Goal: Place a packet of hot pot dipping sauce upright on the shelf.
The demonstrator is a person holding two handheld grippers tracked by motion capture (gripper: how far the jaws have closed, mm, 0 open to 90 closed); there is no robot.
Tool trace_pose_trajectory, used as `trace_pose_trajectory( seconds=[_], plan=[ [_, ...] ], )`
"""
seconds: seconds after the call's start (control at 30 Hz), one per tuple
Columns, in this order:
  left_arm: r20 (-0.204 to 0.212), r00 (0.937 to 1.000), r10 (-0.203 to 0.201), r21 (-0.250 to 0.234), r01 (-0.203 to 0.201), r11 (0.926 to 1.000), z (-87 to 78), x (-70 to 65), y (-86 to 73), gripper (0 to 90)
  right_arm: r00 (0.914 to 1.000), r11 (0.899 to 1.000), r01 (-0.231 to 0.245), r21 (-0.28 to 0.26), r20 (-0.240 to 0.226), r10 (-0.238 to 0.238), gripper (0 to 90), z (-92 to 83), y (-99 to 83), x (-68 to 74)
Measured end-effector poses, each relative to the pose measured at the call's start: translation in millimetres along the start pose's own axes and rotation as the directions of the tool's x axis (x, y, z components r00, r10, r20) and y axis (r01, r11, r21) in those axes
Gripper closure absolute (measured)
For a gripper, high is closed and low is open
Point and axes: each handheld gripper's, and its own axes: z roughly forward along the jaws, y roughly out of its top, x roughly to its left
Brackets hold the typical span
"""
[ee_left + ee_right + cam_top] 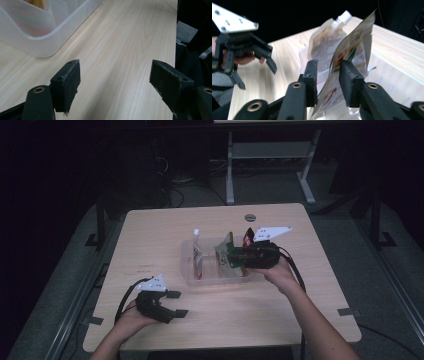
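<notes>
So nearest me, my left tongs point(172, 304) are just parked low over the table point(150, 240) with the jaws spread wide and nothing between them, bare wood showing through the gap in the left gripper view. They sit near the front-left corner of the clear plastic bin point(188, 270), apart from it.

Further out, my right tongs point(235, 257) are over the bin with a flat printed food pouch point(348, 53) standing up between the jaws. In the right gripper view the pouch runs through the gap and looks pinched near its lower half, though one pad doesn't seem fully pressed on it, so I'd call it a light grip. Behind it, in the bin, stands a second pouch with a white spout point(344, 16), right beside mine and maybe touching it. There's also a dark red packet point(248, 236) at the far right of the bin.

My guess is I'm either slotting this pouch in or lifting it out. Either way: keep it upright, move straight along its own plane so it doesn't drag the spouted one over, and firm up the squeeze first since a floppy pouch can slide. If the bin shifts, the left tongs are close enough to steady its corner.
</notes>
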Motion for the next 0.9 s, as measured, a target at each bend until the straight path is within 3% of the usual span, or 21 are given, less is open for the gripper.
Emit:
trace_pose_trajectory(
  seconds=[0.6, 0.67, 0.77, 0.83, 0.9],
  plan=[
    [-0.01, 0.9999, 0.0, 0.002, 0.0, 1.0, -1.8, 0.1, -0.6, 24.5, 1.0, 0.998, -0.008, 0.058, -0.003, 0.009, 54.5, -41.3, -24.8, 22.3],
    [-0.01, 0.9999, -0.006, -0.001, 0.006, 1.0, -1.5, -0.1, -0.8, 24.5, 0.9997, 0.998, -0.01, 0.062, -0.019, 0.011, 57.9, -47.5, -30.3, 25.9],
    [-0.009, 1.0, 0.0, 0.0, 0.0, 1.0, -1.0, 0.0, -0.6, 24.5, 0.9983, 0.997, 0.006, 0.083, -0.059, -0.001, 76.8, -51.5, -39.3, 31.1],
    [-0.008, 1.0, -0.001, -0.003, 0.001, 1.0, -0.3, -0.3, -0.3, 24.5, 0.9956, 0.993, 0.022, 0.117, -0.093, -0.011, 86.5, -48.1, -42.9, 32.5],
    [-0.006, 0.9999, -0.012, -0.007, 0.012, 0.9999, 0.5, -1.3, 0.1, 24.5, 0.9931, 0.991, 0.037, 0.127, -0.115, -0.022, 89.6, -41.4, -42.9, 33.1]
  ],
)
